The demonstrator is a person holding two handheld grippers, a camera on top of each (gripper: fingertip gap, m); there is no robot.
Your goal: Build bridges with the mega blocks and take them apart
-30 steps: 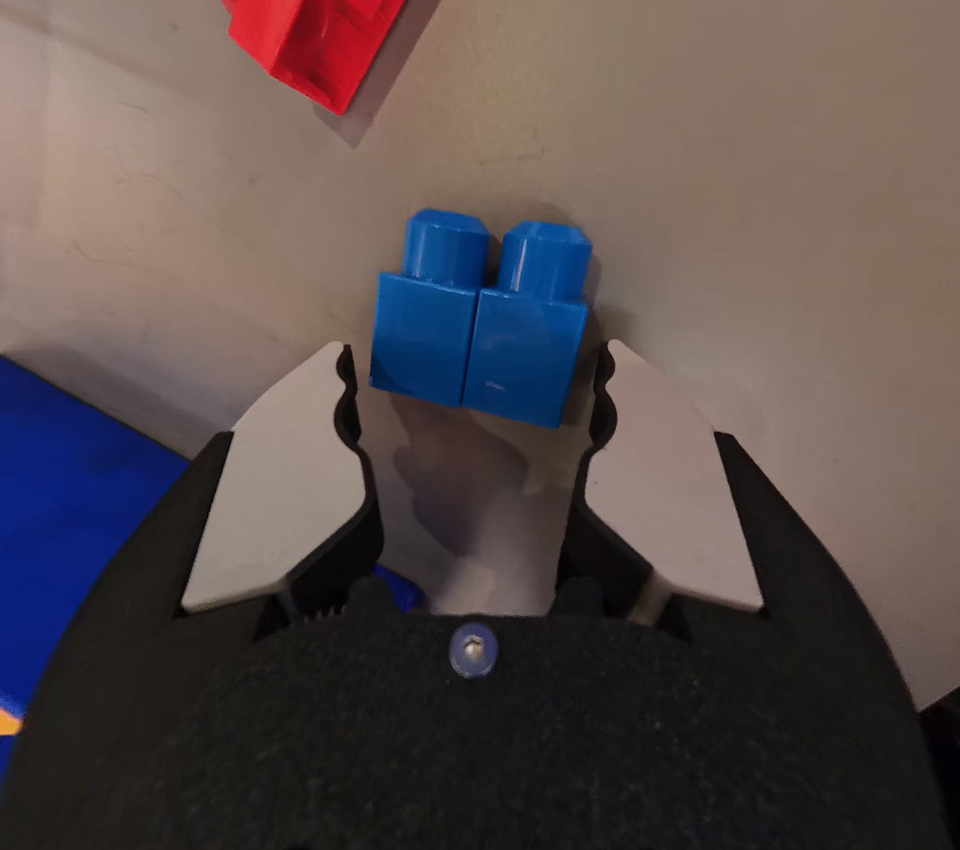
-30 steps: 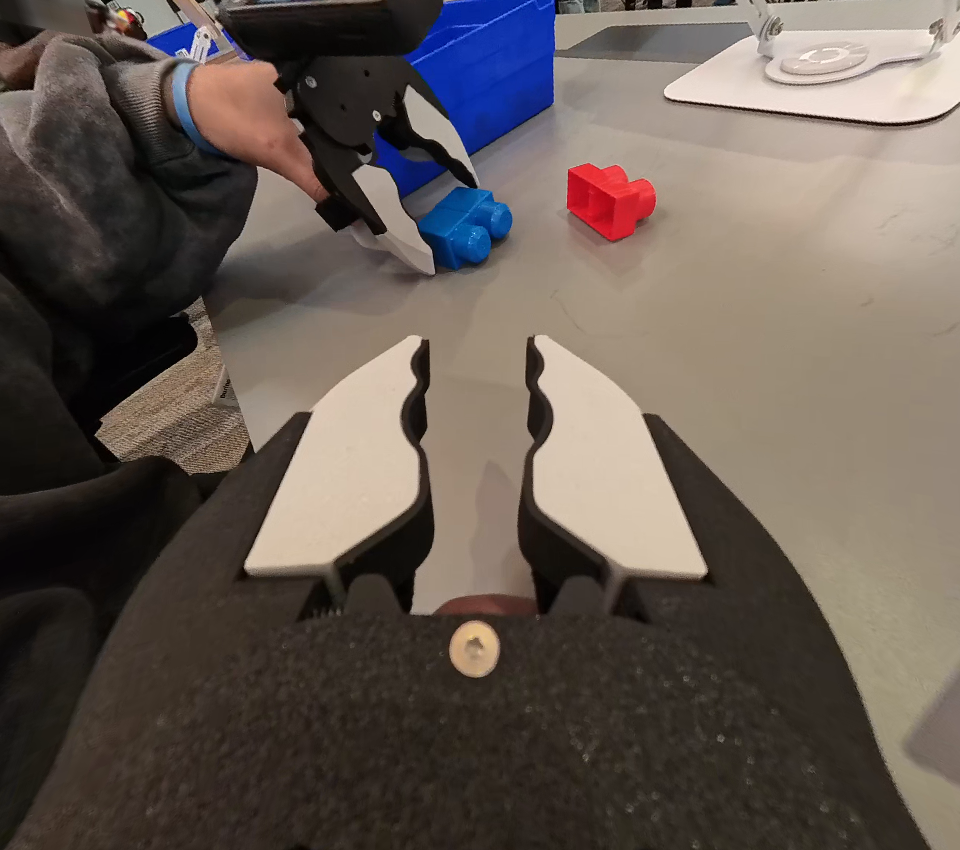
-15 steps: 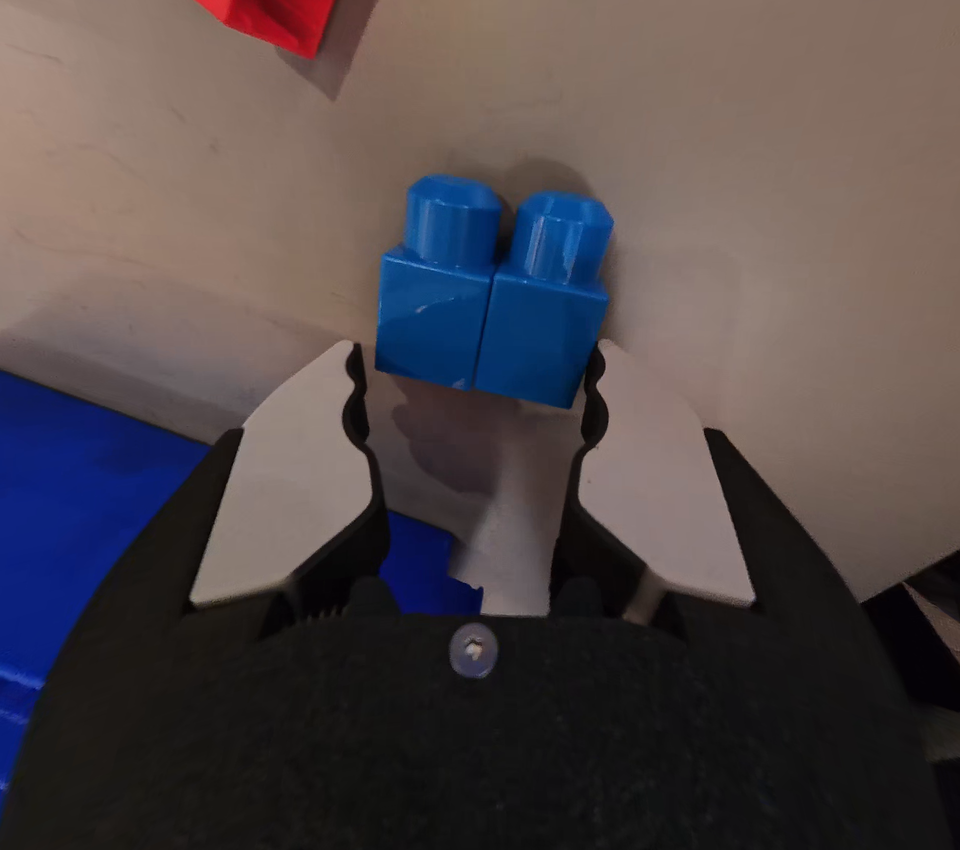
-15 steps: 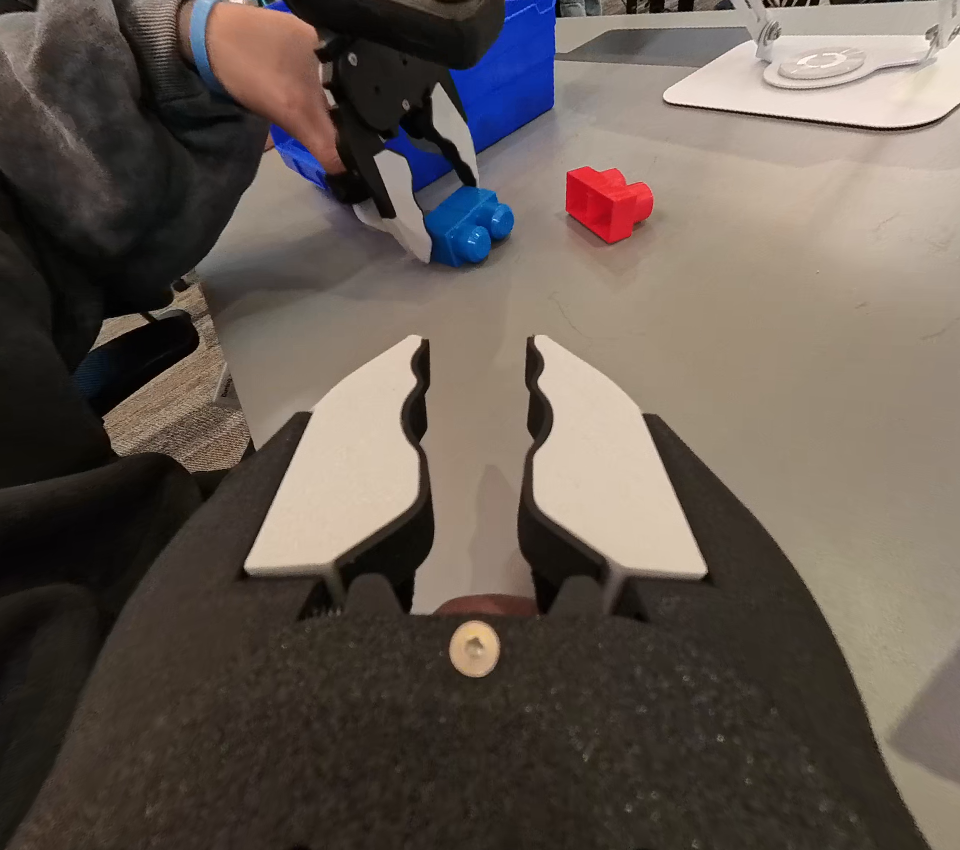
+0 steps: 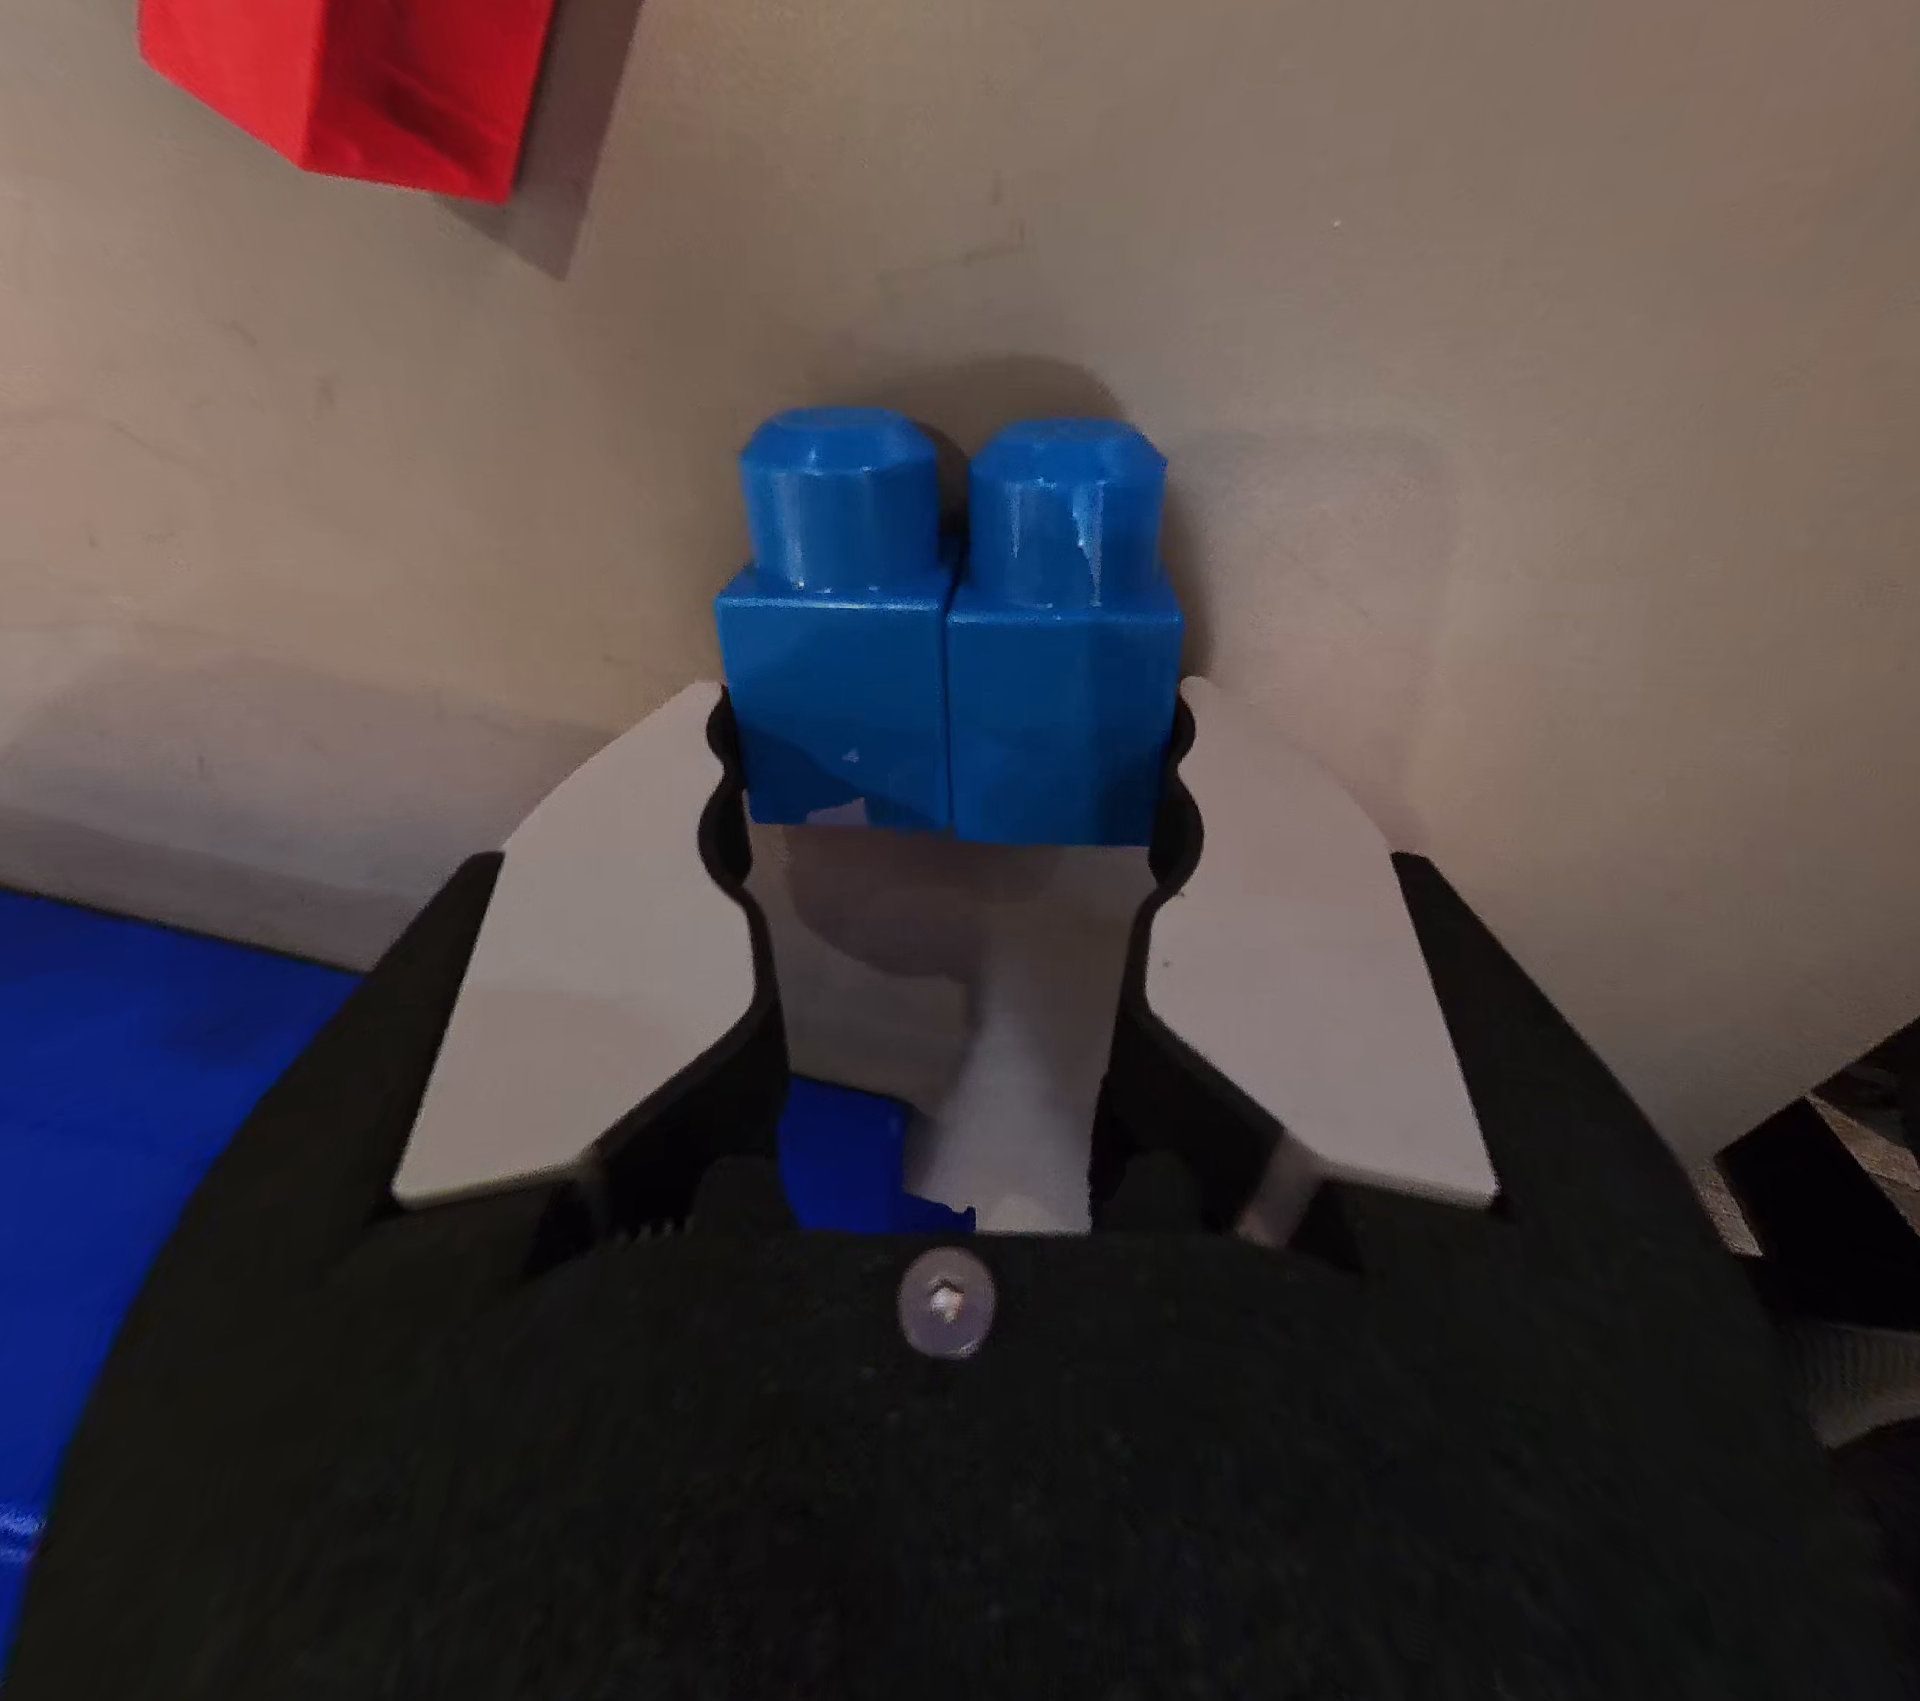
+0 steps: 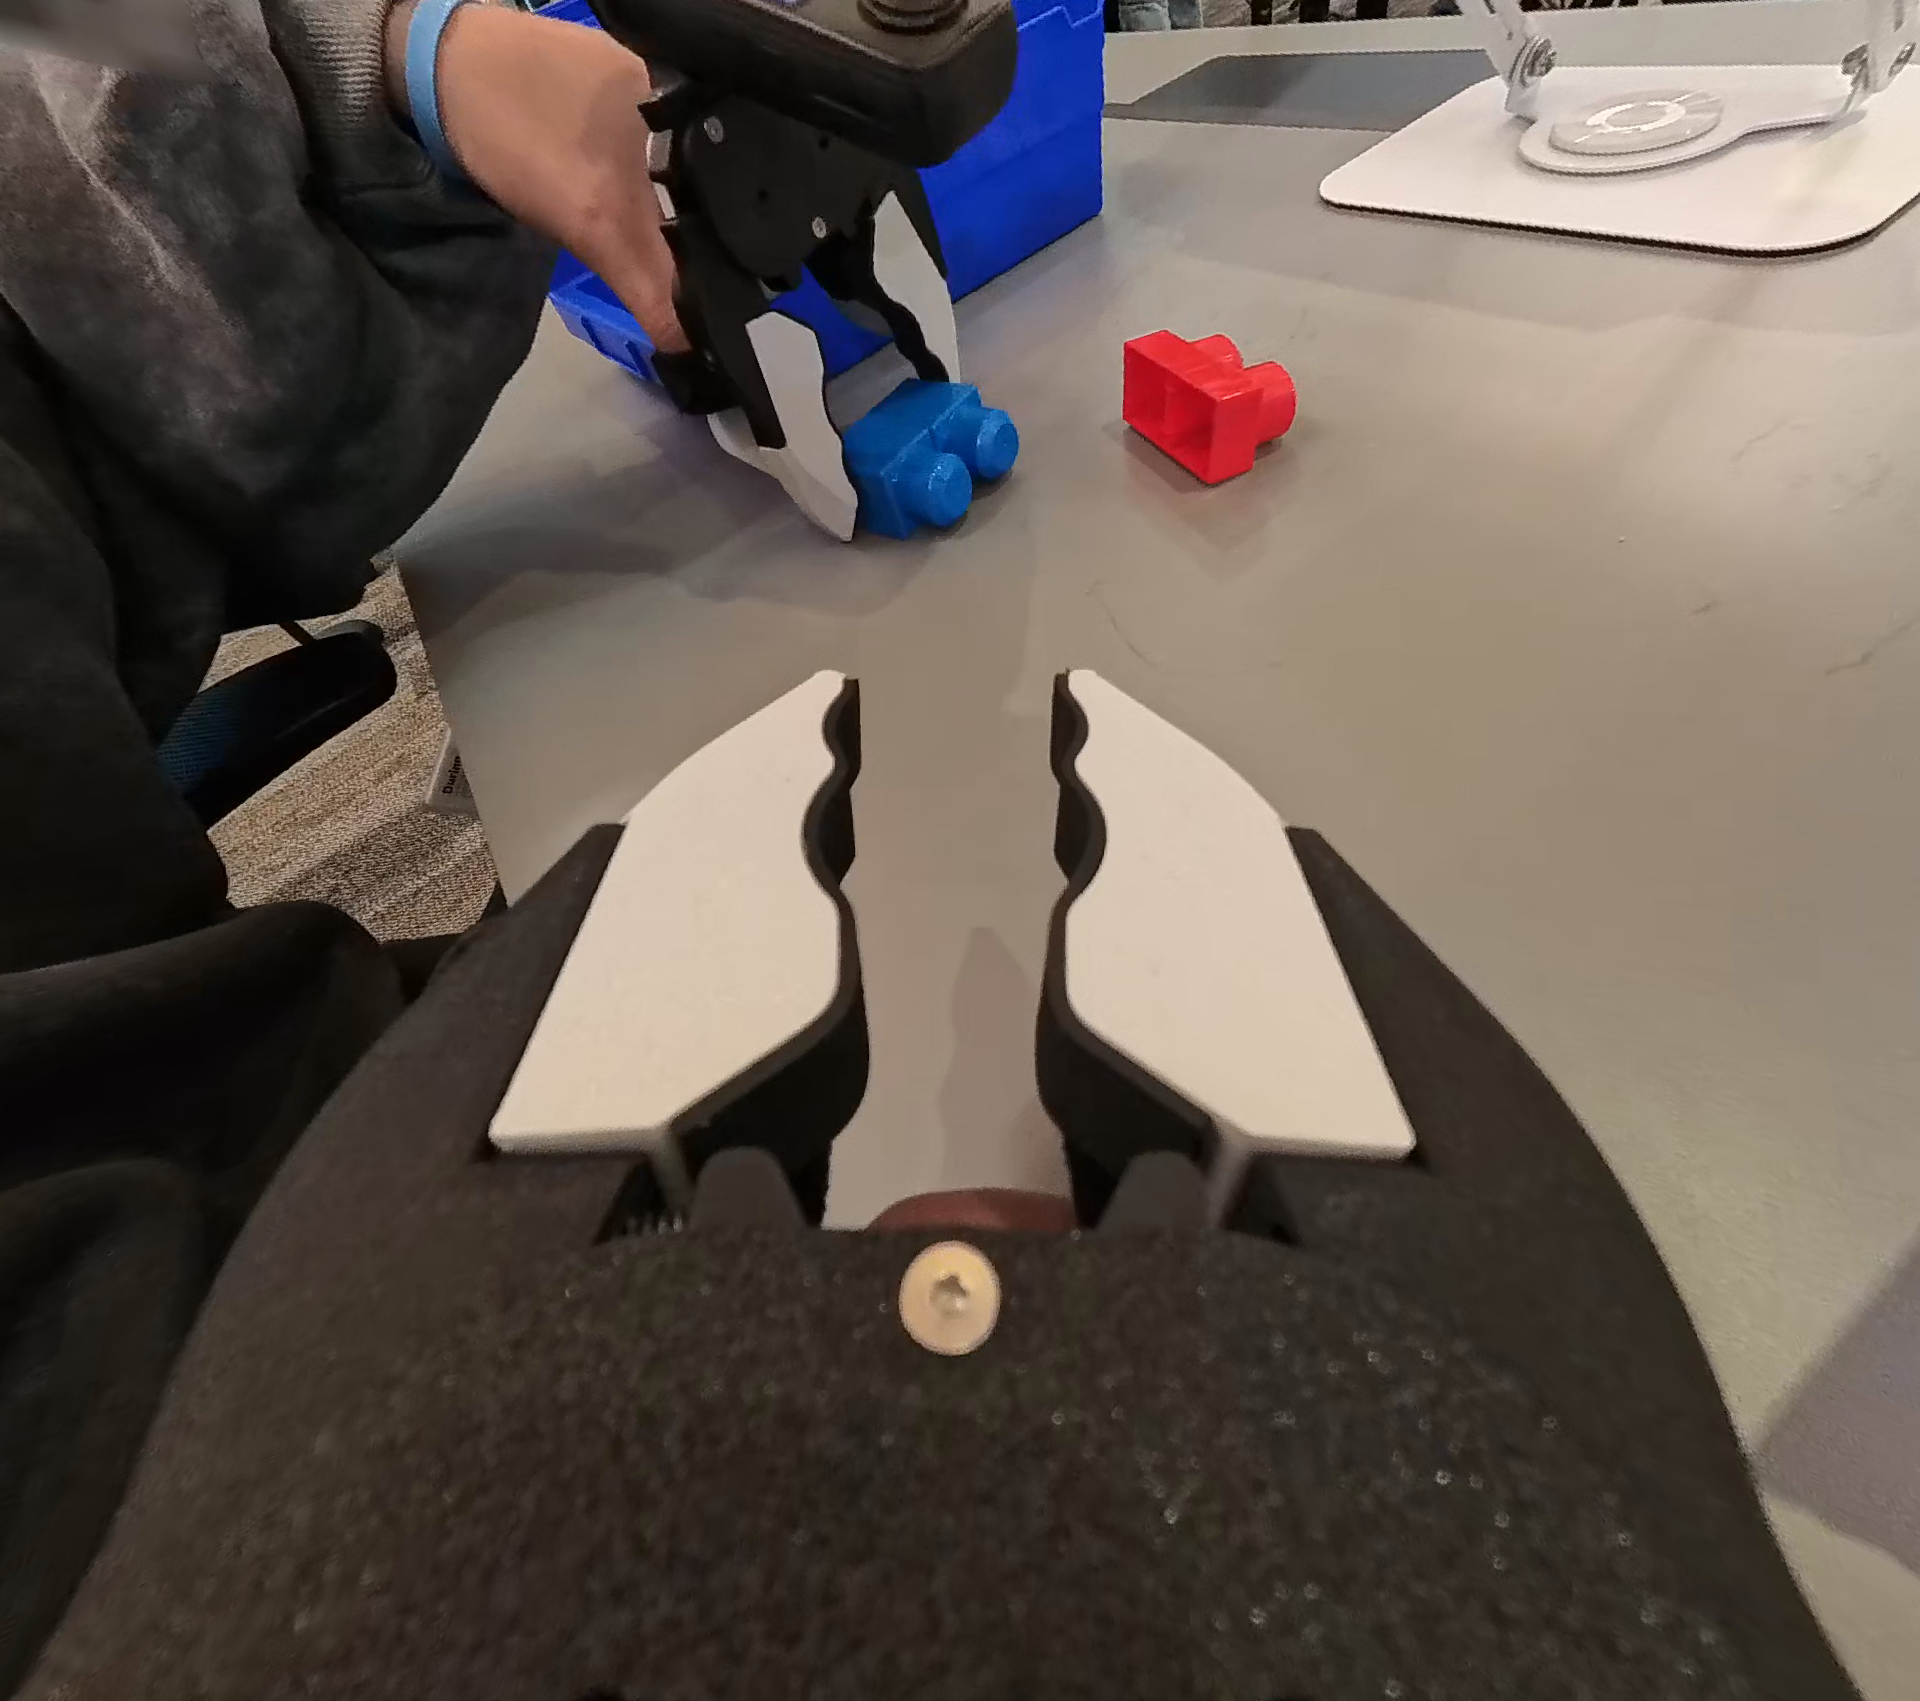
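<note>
The right gripper [image 6: 956, 695] waits in the foreground, jaws apart and empty. Beyond it, the left gripper [image 5: 951, 752] has closed in from a second ago, its fingers now pressed against the blue block pair's [image 5: 951, 695] flanks on the grey table [image 6: 1455, 612], apparently beginning the pickup. The red block [image 6: 1205, 404] lies farther off, untouched.

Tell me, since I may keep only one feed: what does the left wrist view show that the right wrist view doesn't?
Left only: both fingers of the left gripper flanking the blue block, touching its sides.
Right only: the open, empty right gripper, the hand holding the left gripper, a white stand, people behind.
Both: blue block, red block, blue bin, grey table.
</note>
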